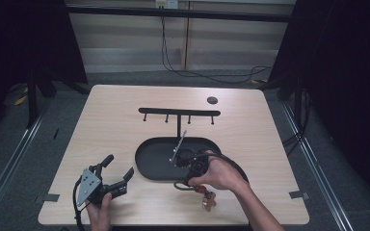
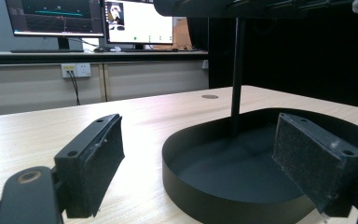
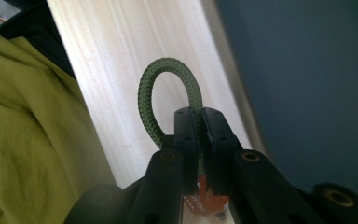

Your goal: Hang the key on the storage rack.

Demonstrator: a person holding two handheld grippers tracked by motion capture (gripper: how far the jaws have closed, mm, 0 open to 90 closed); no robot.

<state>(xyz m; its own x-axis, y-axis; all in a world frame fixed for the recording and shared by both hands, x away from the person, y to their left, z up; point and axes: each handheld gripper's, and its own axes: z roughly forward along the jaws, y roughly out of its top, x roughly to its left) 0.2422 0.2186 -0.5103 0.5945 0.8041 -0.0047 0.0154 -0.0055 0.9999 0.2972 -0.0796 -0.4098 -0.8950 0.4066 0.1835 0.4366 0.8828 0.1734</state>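
The green braided cord loop (image 3: 168, 93) is held between the two jaws of the right gripper (image 3: 199, 135), which are pressed together on one side of it. The loop stands up free above the jaw tips, over the pale wood of the table (image 3: 121, 70). Below the jaws a small orange-red part (image 3: 205, 196) is seen; it seems joined to the cord, but I cannot tell what it is. In the high view the right gripper (image 1: 195, 168) is at the near rim of the black oval tray (image 1: 147, 163), and the cord (image 1: 180, 185) with the orange piece and a brown item (image 1: 208, 201) lies on the table just beside the tray, close to the near edge of the table.

From the tray rises a thin black post that carries a horizontal bar with four small pegs (image 1: 179, 112).

The left gripper (image 1: 115, 174) is on the near left part of the table, its jaws spread wide with nothing between them. In the left gripper view its pads (image 2: 98, 163) frame the tray wall (image 2: 191, 196), which is near in front of them.

The far half of the table (image 1: 115, 101) is bare wood except a small dark round spot (image 1: 212, 100) near the far right. The left side and the right side of the tray also have free surface up to the table edges.
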